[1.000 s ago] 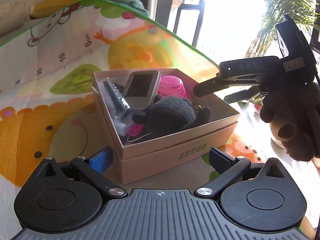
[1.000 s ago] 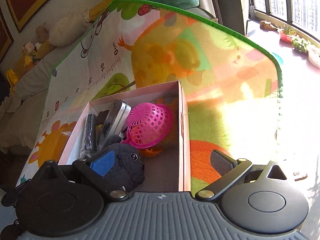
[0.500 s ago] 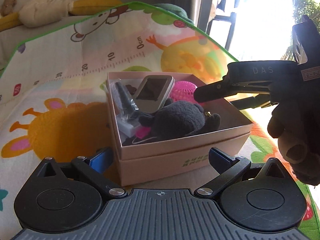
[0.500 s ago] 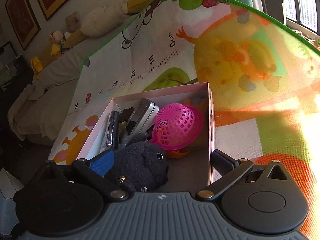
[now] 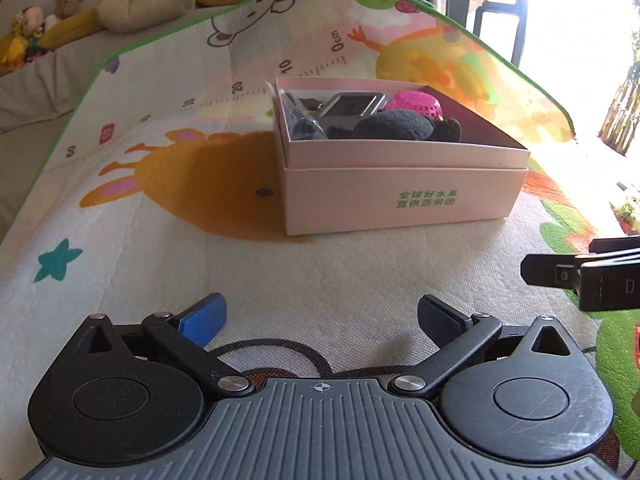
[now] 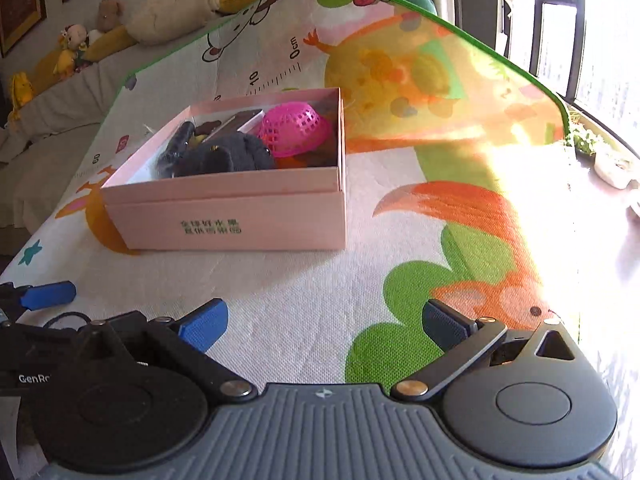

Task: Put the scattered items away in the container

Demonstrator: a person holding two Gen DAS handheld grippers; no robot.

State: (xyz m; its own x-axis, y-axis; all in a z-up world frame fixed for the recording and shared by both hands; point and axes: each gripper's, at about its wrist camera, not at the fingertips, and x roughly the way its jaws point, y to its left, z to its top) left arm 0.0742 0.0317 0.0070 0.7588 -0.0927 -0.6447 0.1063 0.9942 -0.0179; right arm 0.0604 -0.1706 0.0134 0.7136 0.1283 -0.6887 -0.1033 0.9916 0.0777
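Observation:
A pink cardboard box point(image 5: 400, 196) point(image 6: 240, 220) stands on the play mat. In it lie a dark plush toy point(image 5: 404, 126) point(image 6: 228, 156), a pink mesh basket point(image 5: 416, 104) point(image 6: 294, 128), a silver device point(image 5: 352, 106) point(image 6: 236, 122) and a dark wrapped item point(image 5: 302, 126) point(image 6: 174, 152). My left gripper point(image 5: 320, 316) is open and empty, low over the mat, well short of the box. My right gripper point(image 6: 324, 324) is open and empty, also back from the box. The right gripper's finger point(image 5: 560, 276) shows at the left view's right edge. A black cord point(image 5: 280, 350) lies under the left gripper.
The colourful play mat point(image 5: 160, 208) point(image 6: 400, 240) covers the surface. Soft toys and cushions point(image 5: 132, 4) point(image 6: 80, 40) line the back left. Bright windows and plants point(image 6: 588, 144) are on the right.
Both grippers have pulled back from above the box and dropped low over the mat. The box now sits farther away in both views. Its contents are unchanged.

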